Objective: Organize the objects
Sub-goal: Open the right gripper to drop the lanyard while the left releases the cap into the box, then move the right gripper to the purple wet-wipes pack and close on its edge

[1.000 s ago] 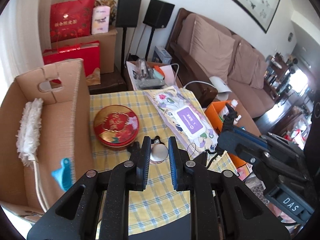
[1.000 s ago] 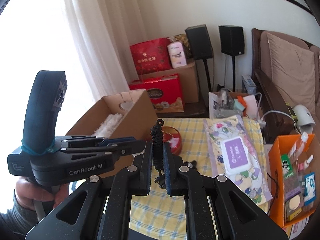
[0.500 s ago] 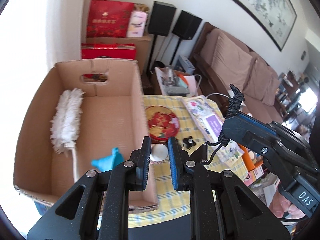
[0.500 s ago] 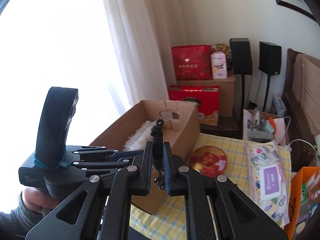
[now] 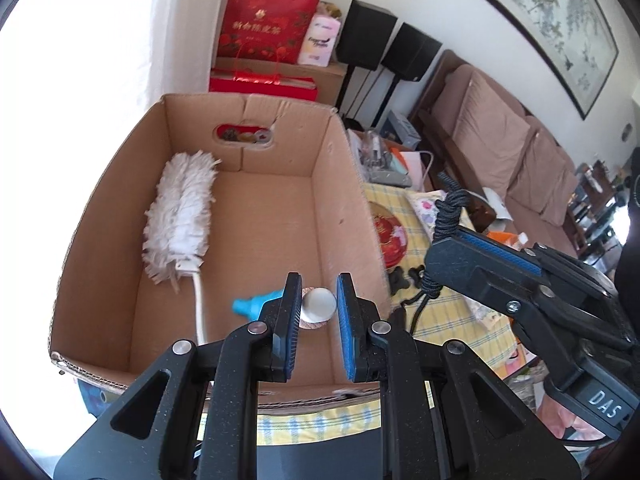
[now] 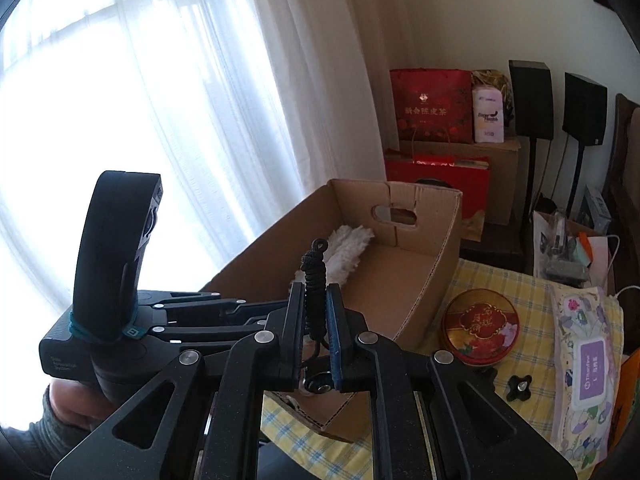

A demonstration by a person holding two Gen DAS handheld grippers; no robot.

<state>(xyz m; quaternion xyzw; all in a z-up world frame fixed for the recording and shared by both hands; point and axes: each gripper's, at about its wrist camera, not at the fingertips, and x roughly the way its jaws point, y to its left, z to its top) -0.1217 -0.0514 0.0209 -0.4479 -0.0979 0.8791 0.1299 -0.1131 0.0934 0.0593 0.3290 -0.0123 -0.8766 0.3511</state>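
Observation:
My left gripper (image 5: 318, 304) is shut on a small round silver disc with a copper rim (image 5: 318, 305) and holds it above the near right corner of the open cardboard box (image 5: 344, 168). The box holds a white duster (image 5: 180, 216) and a blue plastic piece (image 5: 254, 306). My right gripper (image 6: 316, 320) is shut on a coiled black cord (image 6: 314, 276), just right of the box; it also shows in the left wrist view (image 5: 448, 216). The box also shows in the right wrist view (image 6: 440, 248).
On the yellow checked tablecloth (image 6: 532, 308) lie a round red tin (image 6: 480, 326), a pack of wet wipes (image 6: 588, 356) and black knobs (image 6: 519, 386). Red gift bags (image 6: 430, 106), speakers (image 6: 530, 98) and a brown sofa (image 5: 500, 140) stand behind.
My left gripper has moved left with the disc, from over the table to over the box. My right gripper has followed with the cord toward the box.

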